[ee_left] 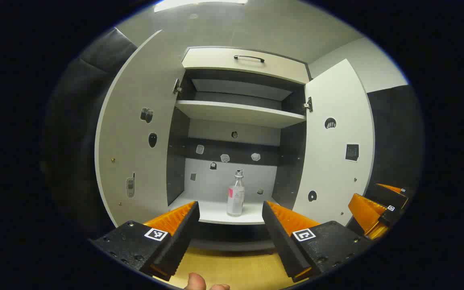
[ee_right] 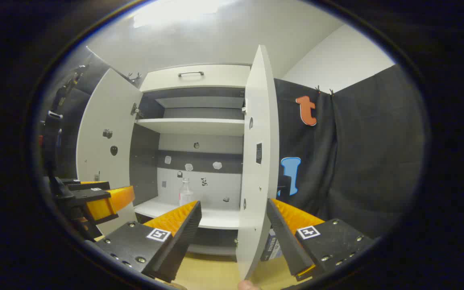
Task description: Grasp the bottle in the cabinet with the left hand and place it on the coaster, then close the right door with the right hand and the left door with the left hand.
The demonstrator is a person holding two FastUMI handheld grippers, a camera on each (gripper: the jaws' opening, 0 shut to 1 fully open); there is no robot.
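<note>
Clear glass bottle with pink label [ee_left: 235, 197] stands upright on lower shelf of white cabinet [ee_left: 220, 211], doors open. Left gripper [ee_left: 230, 219] spread wide, short of bottle. Right gripper [ee_right: 234, 223] spread, straddling right door [ee_right: 258, 161] edge. Risk: off-centre approach topples bottle; finger snags door.

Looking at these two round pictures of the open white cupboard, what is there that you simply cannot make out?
- Coaster: its place cannot be told from these views.
- Clear glass bottle with pink label: label print too small in the left gripper view; in the right gripper view the right gripper finger covers its base.
- Small stickers on the cabinet's back wall: too tiny to identify.
- Top shelf: its upper surface is hidden by its own edge.
</note>
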